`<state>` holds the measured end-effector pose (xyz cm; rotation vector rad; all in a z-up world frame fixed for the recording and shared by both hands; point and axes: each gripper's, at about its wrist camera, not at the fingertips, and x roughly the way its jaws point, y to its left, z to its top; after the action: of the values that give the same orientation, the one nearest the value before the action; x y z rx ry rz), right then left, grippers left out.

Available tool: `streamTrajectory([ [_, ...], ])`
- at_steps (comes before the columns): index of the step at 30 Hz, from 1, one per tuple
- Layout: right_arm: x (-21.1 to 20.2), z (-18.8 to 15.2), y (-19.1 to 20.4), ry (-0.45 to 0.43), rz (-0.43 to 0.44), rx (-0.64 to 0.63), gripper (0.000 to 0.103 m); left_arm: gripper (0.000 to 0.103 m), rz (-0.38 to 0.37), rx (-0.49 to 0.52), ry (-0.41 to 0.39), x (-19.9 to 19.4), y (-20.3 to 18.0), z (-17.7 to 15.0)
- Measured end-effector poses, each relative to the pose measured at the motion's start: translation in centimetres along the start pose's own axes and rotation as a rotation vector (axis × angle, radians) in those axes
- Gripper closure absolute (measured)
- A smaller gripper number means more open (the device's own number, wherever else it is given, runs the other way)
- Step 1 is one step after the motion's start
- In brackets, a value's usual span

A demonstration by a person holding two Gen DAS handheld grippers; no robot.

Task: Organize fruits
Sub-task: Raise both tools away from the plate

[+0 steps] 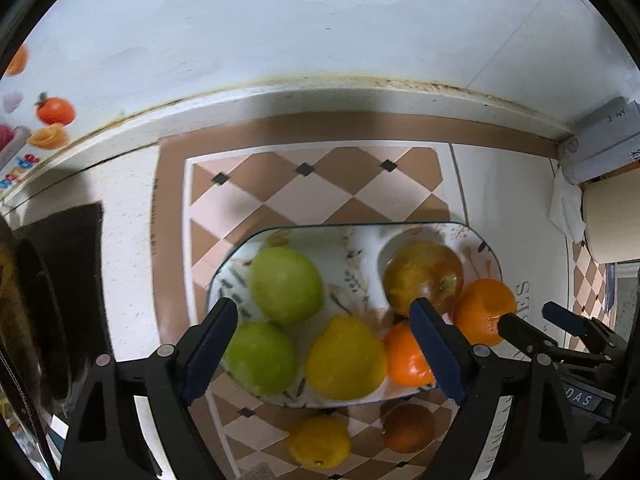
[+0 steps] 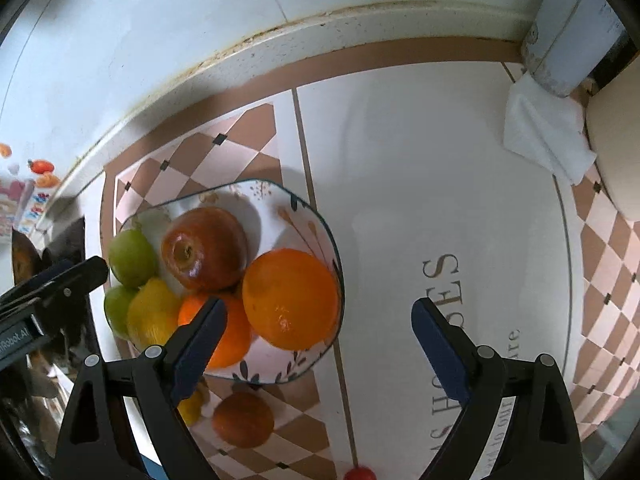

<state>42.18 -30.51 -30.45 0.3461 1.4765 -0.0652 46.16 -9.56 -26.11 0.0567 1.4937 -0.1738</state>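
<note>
A white patterned plate [image 1: 360,248] [image 2: 308,220] holds two green apples [image 1: 286,284], a yellow lemon [image 1: 346,358], a red apple [image 1: 424,276] [image 2: 204,252] and two oranges [image 1: 482,308] [image 2: 290,298]. A second lemon [image 1: 318,442] and a dark orange [image 1: 408,426] [image 2: 242,420] lie on the mat in front of the plate. My left gripper [image 1: 336,356] is open above the plate's near side. My right gripper [image 2: 320,344] is open above the plate's right edge and also shows in the left wrist view [image 1: 528,320].
A checkered mat [image 1: 280,184] covers the white counter against a tiled wall. A folded tissue [image 2: 548,136] and a grey container [image 2: 568,36] sit at the back right. A dark stove [image 1: 68,264] is on the left. A small red object [image 2: 360,473] lies at the near edge.
</note>
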Motion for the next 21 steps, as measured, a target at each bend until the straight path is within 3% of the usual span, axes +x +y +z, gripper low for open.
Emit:
streamTrajectory([
  [6, -1.7, -1.8, 1.0, -0.038, -0.054, -0.063, 0.007, 0.015, 0.052, -0.021, -0.051, -1.3, 1.4, -2.6],
  [21, -6.5, -9.0, 3.4, -0.128, -0.094, -0.158, 0.007, 0.015, 0.079, -0.053, -0.188, -6.0, 2.4, -10.4],
])
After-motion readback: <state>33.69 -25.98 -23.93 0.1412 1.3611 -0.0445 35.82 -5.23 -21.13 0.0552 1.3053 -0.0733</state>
